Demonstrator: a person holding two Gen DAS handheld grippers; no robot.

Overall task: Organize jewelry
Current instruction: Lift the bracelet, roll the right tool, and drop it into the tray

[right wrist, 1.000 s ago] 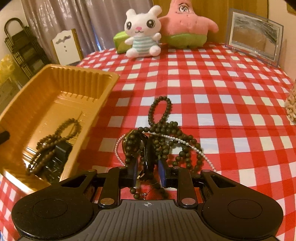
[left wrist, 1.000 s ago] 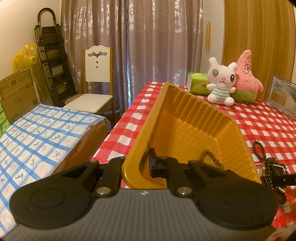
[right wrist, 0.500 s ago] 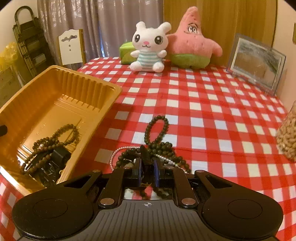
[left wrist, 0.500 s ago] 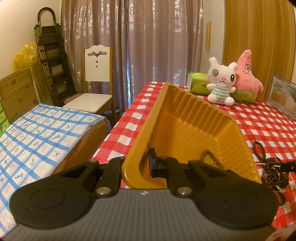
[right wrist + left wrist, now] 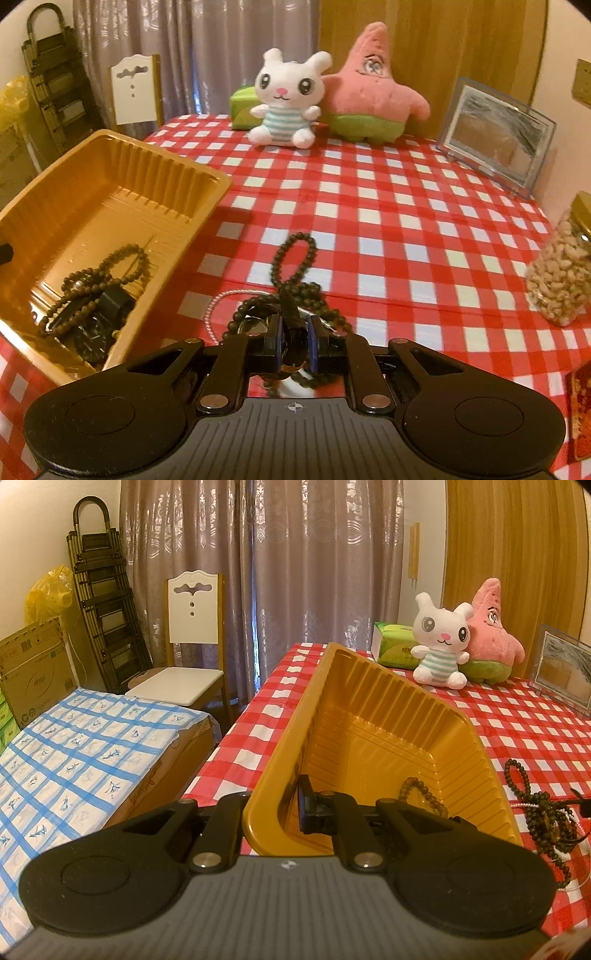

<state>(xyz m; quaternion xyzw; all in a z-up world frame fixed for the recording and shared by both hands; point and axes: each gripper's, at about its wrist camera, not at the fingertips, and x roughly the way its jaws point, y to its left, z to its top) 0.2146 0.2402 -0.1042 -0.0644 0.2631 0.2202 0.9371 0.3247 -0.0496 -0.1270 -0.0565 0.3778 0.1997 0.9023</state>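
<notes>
Pinching a dark watch strap (image 5: pixel 291 317) in my right gripper (image 5: pixel 294 345), beads (image 5: pixel 295 254) trailing toward twelve o'clock; left gripper (image 5: pixel 275 808) clamps the tray (image 5: pixel 295 738) wall.

Grey-brown patterned curtains (image 5: pixel 295 572) cover the back wall beside a wooden panel (image 5: pixel 517 554). A white-backed chair (image 5: pixel 192 627) stands before them, near what seems a folded black ladder (image 5: pixel 99 602). Warm light fills the room.
</notes>
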